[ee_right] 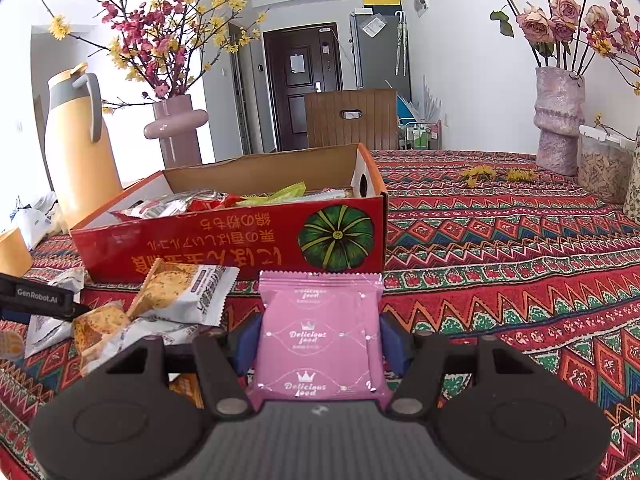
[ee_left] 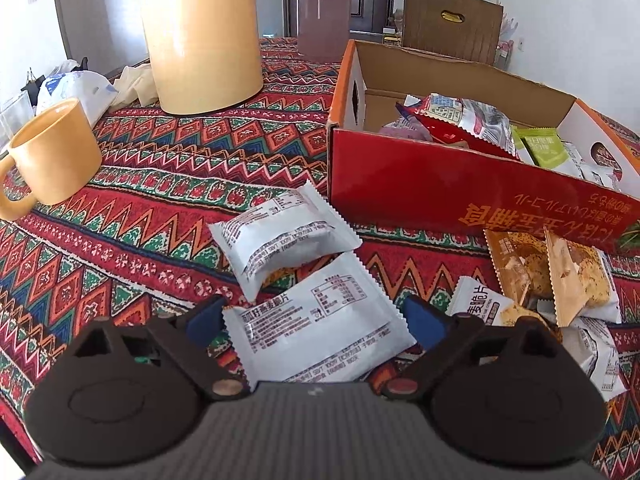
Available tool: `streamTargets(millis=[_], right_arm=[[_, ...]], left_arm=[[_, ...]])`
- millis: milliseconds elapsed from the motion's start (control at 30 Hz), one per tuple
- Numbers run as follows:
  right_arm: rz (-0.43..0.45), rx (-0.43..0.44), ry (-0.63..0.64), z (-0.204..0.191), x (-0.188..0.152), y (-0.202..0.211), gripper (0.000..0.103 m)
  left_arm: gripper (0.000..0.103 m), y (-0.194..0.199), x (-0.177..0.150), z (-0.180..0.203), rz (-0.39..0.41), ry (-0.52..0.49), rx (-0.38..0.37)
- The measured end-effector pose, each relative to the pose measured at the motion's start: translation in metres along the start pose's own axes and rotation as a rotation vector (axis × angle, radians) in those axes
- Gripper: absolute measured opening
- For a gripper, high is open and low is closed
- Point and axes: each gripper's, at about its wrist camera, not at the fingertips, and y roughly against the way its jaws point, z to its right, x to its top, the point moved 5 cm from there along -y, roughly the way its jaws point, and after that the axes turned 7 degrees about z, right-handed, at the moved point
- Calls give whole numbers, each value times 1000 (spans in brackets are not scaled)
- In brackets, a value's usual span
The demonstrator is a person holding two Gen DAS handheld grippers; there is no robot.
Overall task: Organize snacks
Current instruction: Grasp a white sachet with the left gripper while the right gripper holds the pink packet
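Your left tongs [ee_left: 314, 322] stand wide, straddling a white snack packet [ee_left: 320, 332] that lies flat on the counter [ee_left: 160, 184]; the blue pads [ee_left: 204, 324] sit just beside its two ends, and I can't tell if they press yet, so call it not gripped. Your right tongs [ee_right: 316, 338] are narrower and clamp a pink packet [ee_right: 320, 340] upright, pads on both side edges, near the red box's front wall.

For the left: drop low so the pads meet the packet's edges rather than ride over its top, and close evenly, because the foil looks slippery and will likely buckle. Watch the second white packet [ee_left: 280, 232] just beyond it; the two nearly touch, so lift straight up. For the right: carry the pink one over the near wall and let go inside, not on the rim.

The red cardboard box [ee_left: 460, 192] is open-topped, on the far right of the left view. It holds several packets already: a red-and-silver one [ee_left: 460, 118] and a green one [ee_left: 540, 146], more are hidden. Loose orange cracker packets [ee_left: 556, 276] sit outside at its near wall, not yet sorted.

Left of the box stand a yellow mug [ee_left: 56, 152] and a tall yellow jug [ee_left: 204, 36]; contents not visible.
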Motion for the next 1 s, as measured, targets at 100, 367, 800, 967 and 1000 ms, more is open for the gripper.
streamTargets(millis=[100,367,800,967,1000], right_arm=[[0,0,1,0,0,0,61],[1,0,1,0,0,0,61],[0,0,1,0,0,0,61],[1,0,0,0,0,0,61],[1,0,1,0,0,0,61]], left_arm=[[94,3,-2,-2,8,-9,-11],[87,12,-7,-8,29,-23,-40],[76,20,-7,-16,44,-13,-58],[72,23,-6,-17,55,-16,-59],[72,24,-6,-17,57,-18,-59]])
